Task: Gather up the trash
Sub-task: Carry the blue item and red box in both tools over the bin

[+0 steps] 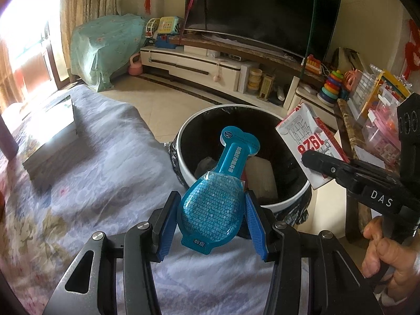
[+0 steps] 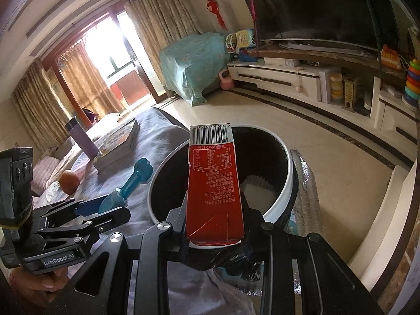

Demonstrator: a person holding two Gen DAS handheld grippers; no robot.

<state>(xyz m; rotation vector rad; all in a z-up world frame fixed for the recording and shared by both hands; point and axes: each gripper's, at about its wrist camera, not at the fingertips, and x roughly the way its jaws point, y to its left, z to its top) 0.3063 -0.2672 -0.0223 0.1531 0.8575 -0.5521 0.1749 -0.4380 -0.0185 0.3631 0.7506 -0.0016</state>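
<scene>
My left gripper [image 1: 211,204] is shut on a teal plastic blister pack [image 1: 215,199] with a long neck that reaches out over the rim of the white-rimmed trash bin [image 1: 183,162]. Lined in black, the bin holds some pale trash. My right gripper [image 2: 214,210] is shut on a red and white milk carton [image 2: 214,183], held upright over the near edge of the trash bin [image 2: 287,183]. In the left wrist view the same milk carton [image 1: 307,136] hangs at the bin's right side, in the right gripper [image 1: 315,162]. The left gripper [image 2: 105,207] with its blister pack [image 2: 131,181] appears at the left.
A bed with a floral blanket [image 1: 92,170] carries a book [image 1: 50,136], an orange [image 2: 69,181], a purple bottle [image 2: 81,139] and stacked books [image 2: 118,147]. A TV stand [image 1: 210,68] with toys lines the far wall. A cluttered side table [image 1: 372,120] stands right of the bin.
</scene>
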